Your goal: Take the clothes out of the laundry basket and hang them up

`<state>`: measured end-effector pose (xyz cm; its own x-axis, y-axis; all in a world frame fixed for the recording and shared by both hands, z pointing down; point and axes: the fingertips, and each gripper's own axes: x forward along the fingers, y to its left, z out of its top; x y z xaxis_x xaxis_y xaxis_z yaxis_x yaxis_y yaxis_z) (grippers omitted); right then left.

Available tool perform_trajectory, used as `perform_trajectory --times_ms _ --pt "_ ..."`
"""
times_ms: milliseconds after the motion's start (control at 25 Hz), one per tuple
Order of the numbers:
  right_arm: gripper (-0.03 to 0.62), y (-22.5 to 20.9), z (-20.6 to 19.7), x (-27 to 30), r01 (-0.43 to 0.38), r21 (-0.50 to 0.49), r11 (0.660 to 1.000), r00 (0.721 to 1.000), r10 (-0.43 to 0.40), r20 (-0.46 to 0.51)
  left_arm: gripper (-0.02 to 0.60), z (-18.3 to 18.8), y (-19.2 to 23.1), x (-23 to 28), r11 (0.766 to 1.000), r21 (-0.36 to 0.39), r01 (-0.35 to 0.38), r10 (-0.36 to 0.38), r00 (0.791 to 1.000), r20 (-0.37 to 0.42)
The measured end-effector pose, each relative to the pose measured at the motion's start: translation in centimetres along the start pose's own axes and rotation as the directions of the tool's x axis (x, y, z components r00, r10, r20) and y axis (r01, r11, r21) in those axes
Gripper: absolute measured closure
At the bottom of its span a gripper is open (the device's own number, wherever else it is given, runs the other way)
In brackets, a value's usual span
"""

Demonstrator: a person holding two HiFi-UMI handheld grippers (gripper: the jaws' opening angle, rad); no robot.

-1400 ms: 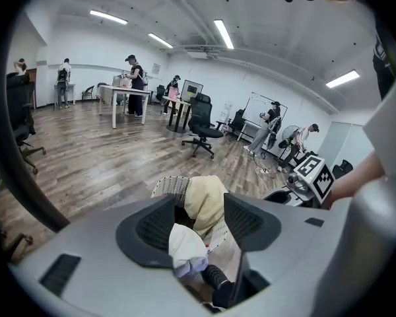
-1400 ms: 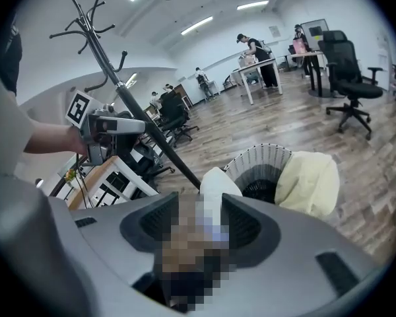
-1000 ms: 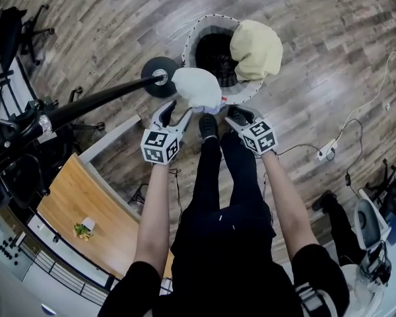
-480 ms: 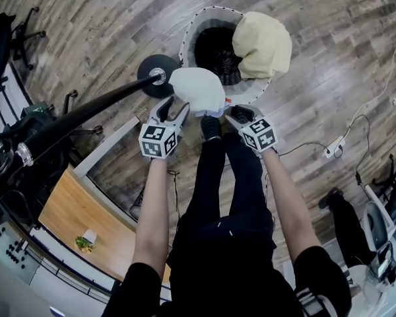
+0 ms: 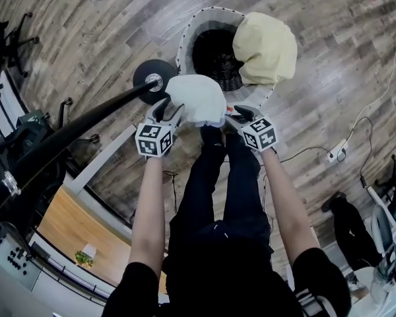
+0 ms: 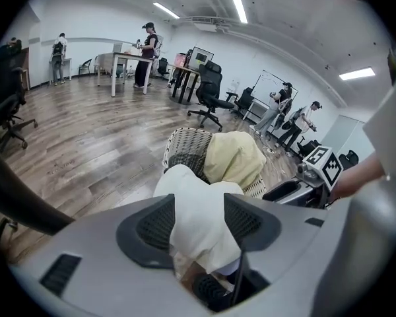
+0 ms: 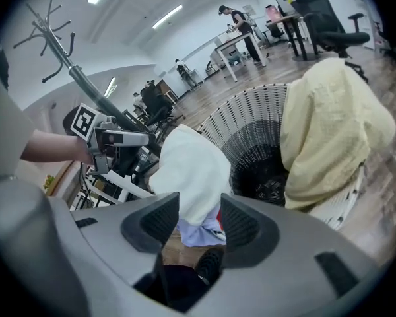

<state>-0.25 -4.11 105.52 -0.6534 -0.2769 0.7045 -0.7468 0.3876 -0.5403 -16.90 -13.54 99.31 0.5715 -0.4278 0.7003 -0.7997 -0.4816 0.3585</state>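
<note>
As the left gripper [image 6: 199,207] had its two jaws pressed on a fold of the white garment [image 5: 197,98], the cloth filled the whole gap between its pads. The right gripper [image 7: 199,210] was closed in the same way on another part, where a lilac edge showed under the white. Between the two grippers the garment was bunched into a rounded heap in the air, above the person's feet and just in front of the laundry basket [image 5: 185,41], apart from its rim. A yellow garment [image 5: 265,45] was draped over the right side of that basket, partly inside and partly outside. To the left of the basket stood the round base of the coat stand [image 5: 153,79], and its dark pole ran toward the lower left of the head view, over the wooden floor [image 5: 86,25]. I judged the white garment to be light, soft and without stiffness, so it would sag wherever it was not supported, and it could slip out of a shallow pinch. For hanging, it seemed better to take hold at a seam, a collar or a shoulder edge, where the cloth is doubled, with the two grips well apart so that it opened flat.
</note>
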Motion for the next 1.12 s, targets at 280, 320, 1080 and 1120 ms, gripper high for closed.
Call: perform_trajectory --times_ms 280,320,1080,1120 --pt "0.398 -1.6 -0.4 3.4 -0.003 0.029 1.0 1.0 0.003 -0.005 0.337 0.0 3.3 3.1 1.0 0.017 0.01 -0.009 1.0 -0.027" --pt "0.398 -1.7 -0.5 3.9 -0.003 0.031 1.0 1.0 0.003 -0.007 0.337 -0.2 3.6 3.5 1.0 0.006 0.024 -0.024 0.999 -0.032" --pt "0.577 1.0 1.3 2.1 -0.036 0.044 0.998 0.999 0.036 -0.017 0.526 0.4 1.1 2.1 0.994 -0.004 0.113 -0.113 0.99 -0.081" --pt "0.577 1.3 1.5 1.6 -0.028 0.028 0.999 0.999 0.028 -0.021 0.526 0.6 0.9 1.7 0.994 -0.005 0.11 -0.111 0.991 -0.076"
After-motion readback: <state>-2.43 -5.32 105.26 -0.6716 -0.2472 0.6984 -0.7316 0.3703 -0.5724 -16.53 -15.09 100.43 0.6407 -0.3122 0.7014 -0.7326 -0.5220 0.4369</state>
